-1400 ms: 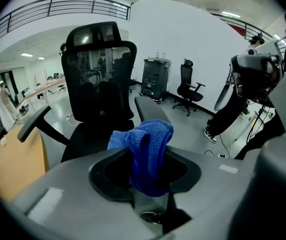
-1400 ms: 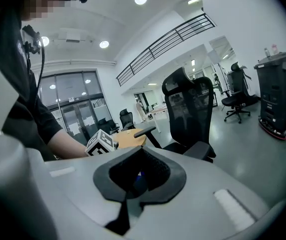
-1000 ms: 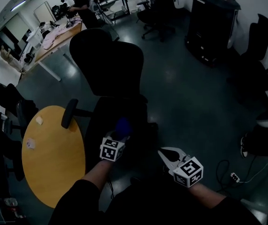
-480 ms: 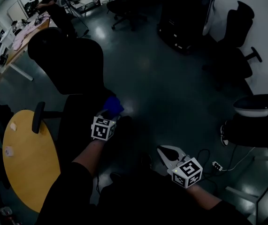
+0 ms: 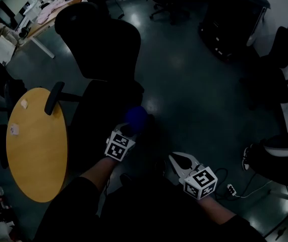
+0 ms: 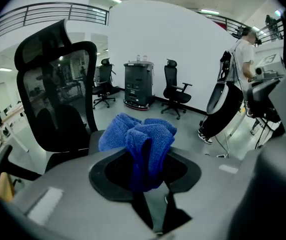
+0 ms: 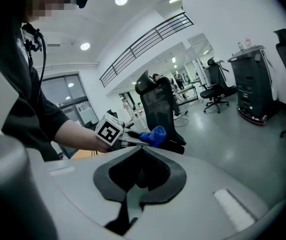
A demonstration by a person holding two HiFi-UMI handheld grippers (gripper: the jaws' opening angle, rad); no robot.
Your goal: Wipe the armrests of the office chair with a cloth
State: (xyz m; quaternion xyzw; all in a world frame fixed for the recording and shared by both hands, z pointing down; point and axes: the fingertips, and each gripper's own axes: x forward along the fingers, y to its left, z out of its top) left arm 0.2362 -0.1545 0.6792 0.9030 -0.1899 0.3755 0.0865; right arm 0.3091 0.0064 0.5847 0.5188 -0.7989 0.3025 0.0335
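Note:
A black office chair [image 5: 101, 44] stands in front of me, its left armrest [image 5: 53, 98] next to the round table. My left gripper [image 5: 129, 129] is shut on a bunched blue cloth [image 5: 136, 117] at the seat's right side. The right armrest there is lost in the dark. In the left gripper view the cloth [image 6: 144, 136] bulges from between the jaws, with the chair's backrest [image 6: 57, 99] to the left behind it. My right gripper [image 5: 180, 162] hangs lower right, shut and empty. Its own view shows the cloth [image 7: 153, 135] and the chair [image 7: 159, 109] ahead.
A round yellow table [image 5: 33, 145] stands on the left. A black cabinet [image 5: 232, 19] and other black chairs [image 5: 280, 54] line the far right. A power strip with cables [image 5: 231, 189] and a shoe [image 5: 246, 158] lie on the grey floor at right.
The head view has swung about. My left gripper pushed the cloth away along the chair's right side, then drew it back toward me. The right gripper has stayed low and shut.

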